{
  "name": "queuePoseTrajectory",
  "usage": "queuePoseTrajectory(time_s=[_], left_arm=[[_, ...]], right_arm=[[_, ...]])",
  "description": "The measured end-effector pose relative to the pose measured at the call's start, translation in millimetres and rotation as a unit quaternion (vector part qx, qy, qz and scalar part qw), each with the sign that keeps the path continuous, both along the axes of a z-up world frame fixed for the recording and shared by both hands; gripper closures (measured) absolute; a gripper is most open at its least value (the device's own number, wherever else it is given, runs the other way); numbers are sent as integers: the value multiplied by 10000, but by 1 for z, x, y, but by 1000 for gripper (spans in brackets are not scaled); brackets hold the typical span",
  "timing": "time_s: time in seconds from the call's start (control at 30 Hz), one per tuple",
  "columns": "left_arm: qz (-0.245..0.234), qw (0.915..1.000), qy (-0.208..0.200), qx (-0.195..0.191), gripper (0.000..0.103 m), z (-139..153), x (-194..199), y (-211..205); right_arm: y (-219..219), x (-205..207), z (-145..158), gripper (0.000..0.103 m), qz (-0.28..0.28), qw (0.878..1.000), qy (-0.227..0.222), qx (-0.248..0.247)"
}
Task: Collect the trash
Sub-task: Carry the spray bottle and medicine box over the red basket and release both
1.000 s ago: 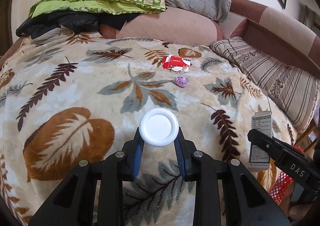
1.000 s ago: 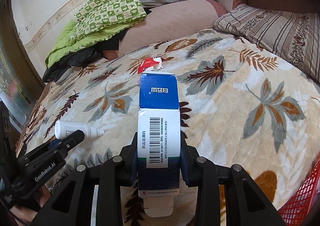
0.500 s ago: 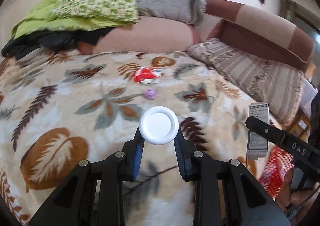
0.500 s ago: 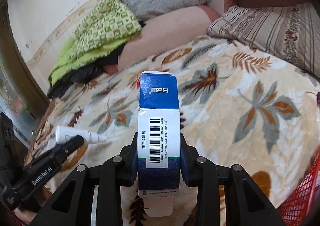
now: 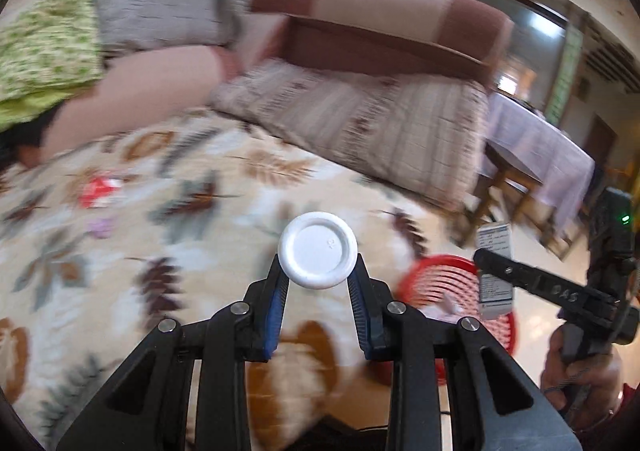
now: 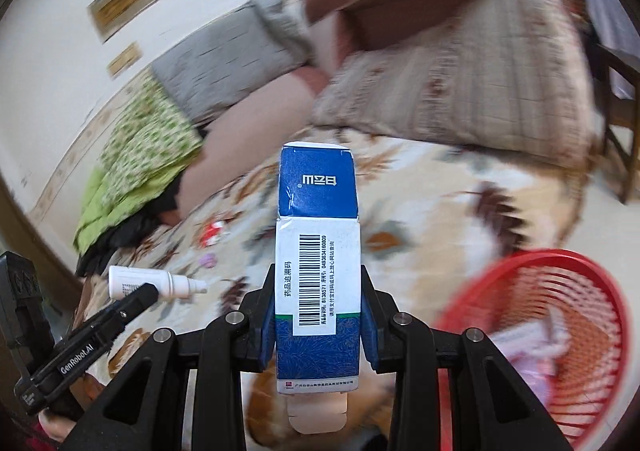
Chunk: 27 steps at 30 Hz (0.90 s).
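Both hands loaded, red basket ahead.
Firmly pinched in the right gripper [image 6: 318, 315], the blue-and-white carton [image 6: 318, 251] looks light and crushable, best held by its flat sides; the left gripper [image 5: 318, 287] clamps a small white bottle [image 5: 318, 249], probably slick plastic. Red wrapper [image 5: 98, 191] and purple scrap [image 5: 100, 228] lie on the leaf-print blanket [image 5: 120, 291]; red basket [image 6: 560, 291] stands just beside, unobstructed.

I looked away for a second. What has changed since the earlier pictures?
Both views swung right across the bed toward the red basket, now in full view beside it. Nothing was grabbed or released: the left gripper still clamps the white bottle, the right gripper the blue box.
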State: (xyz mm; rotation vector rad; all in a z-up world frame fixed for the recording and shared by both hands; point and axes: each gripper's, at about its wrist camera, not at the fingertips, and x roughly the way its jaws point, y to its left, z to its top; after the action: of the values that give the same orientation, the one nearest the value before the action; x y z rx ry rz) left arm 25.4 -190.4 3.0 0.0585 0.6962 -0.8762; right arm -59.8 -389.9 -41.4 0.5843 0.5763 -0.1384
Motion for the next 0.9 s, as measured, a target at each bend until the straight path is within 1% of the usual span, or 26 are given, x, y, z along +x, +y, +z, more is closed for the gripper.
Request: queuePoseTrajectory(time_s=[0.1, 0.17, 0.3, 0.37, 0.4, 0.43, 0.47, 0.53, 0.57, 0.7, 0.83, 0.9], left_arm=[[-444, 9987, 241, 57, 74, -7, -16, -40], [-717, 9967, 332, 163, 74, -15, -27, -67], [-1161, 9910, 551, 367, 73, -32, -43, -109], [-1281, 9885, 608, 528, 61, -37, -48, -119], [-1252, 9887, 620, 540, 53, -39, -49, -122], [-1225, 9891, 637, 520, 52, -39, -48, -122], [-1217, 9891, 673, 477, 52, -38, -47, -120], [-1151, 9901, 655, 474, 52, -36, -42, -113], [-1081, 9910, 626, 477, 52, -35, -39, -108], [-720, 9941, 643, 499, 43, -33, -23, -80], [-222, 9956, 689, 587, 43, -35, -3, -39], [1, 9956, 747, 569, 43, -36, 7, -17]], right_arm=[[-34, -36, -7, 66, -378, 9991, 193, -7], [-53, -57, -15, 66, -616, 9975, 339, 0], [-87, -83, -32, 66, -1038, 9932, 468, 224], [-99, -90, -38, 65, -1176, 9913, 502, 313], [-103, -92, -40, 65, -1203, 9908, 523, 322], [-106, -93, -42, 65, -1231, 9903, 555, 317], [-110, -93, -45, 57, -1263, 9894, 642, 305], [-113, -92, -46, 46, -1345, 9880, 686, 311], [-115, -94, -45, 45, -1385, 9877, 654, 314], [-114, -95, -38, 45, -1329, 9891, 579, 245], [-100, -85, -31, 45, -1071, 9929, 470, 218], [-85, -76, -25, 45, -822, 9956, 433, 126]])
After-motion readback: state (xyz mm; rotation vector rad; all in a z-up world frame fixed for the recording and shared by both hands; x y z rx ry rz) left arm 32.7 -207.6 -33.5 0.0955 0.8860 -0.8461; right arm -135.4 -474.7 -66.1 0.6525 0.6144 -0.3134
